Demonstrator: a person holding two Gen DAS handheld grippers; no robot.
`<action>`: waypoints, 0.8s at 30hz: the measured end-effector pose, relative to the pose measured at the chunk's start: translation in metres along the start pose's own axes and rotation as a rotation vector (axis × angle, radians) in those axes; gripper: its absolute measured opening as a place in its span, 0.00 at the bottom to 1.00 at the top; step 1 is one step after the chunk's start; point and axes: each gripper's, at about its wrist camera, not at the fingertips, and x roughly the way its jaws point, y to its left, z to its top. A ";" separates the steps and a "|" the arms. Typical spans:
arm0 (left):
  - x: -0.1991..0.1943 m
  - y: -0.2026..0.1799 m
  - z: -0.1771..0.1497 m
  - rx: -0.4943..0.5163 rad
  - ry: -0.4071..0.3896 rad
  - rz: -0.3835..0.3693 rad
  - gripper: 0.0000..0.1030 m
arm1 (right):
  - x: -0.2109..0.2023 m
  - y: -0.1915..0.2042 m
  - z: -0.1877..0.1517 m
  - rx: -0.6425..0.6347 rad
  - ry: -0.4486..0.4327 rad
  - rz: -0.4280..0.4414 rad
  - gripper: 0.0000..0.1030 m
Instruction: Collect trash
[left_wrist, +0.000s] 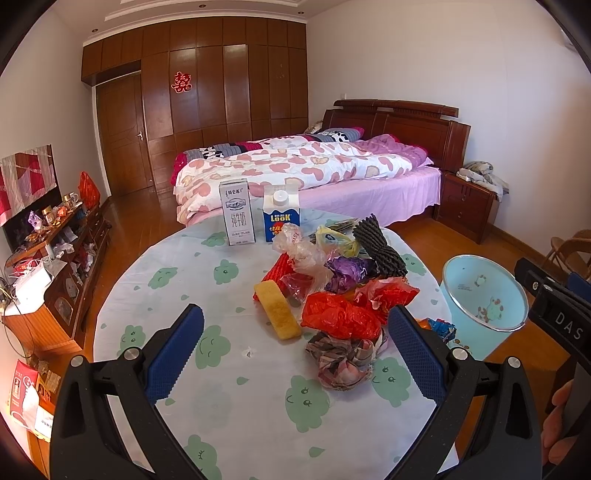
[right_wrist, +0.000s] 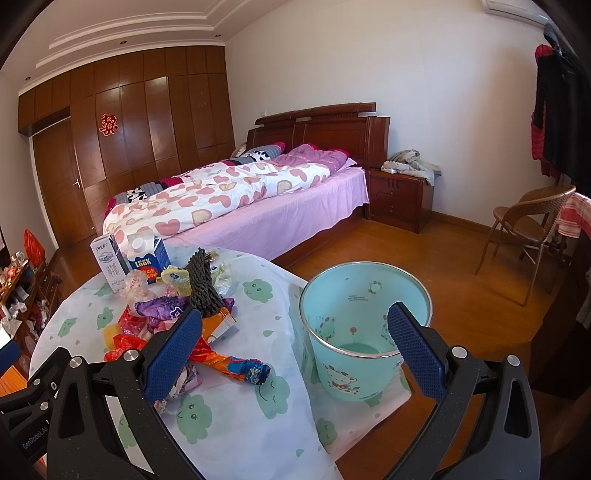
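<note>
Both grippers, left gripper (left_wrist: 295, 339) and right gripper (right_wrist: 295, 343), spread wide above tablecloth (left_wrist: 240, 424); bed (left_wrist: 314, 166) behind.

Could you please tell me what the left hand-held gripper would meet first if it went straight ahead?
Likely the crumpled patterned wrapper lying between the open left hand-held gripper's fingers, then the red plastic bag just behind it; depth is uncertain.

White walls and a warm wooden floor (right_wrist: 424, 295) frame a dark wood wardrobe wall (left_wrist: 221, 96), a wooden-headboard bed (right_wrist: 321, 125) under a heart-print duvet, a matching nightstand (right_wrist: 399, 199) and a wicker chair (right_wrist: 528, 229).
</note>
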 end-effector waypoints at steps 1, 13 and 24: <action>0.000 0.000 0.000 -0.001 0.001 0.000 0.95 | 0.000 0.000 0.000 0.001 0.000 0.000 0.96; 0.000 -0.002 0.001 -0.002 0.002 -0.002 0.95 | 0.000 0.000 0.000 0.000 0.004 0.002 0.96; 0.001 -0.004 0.001 -0.006 0.008 -0.006 0.95 | 0.001 0.001 -0.001 0.001 0.009 0.002 0.96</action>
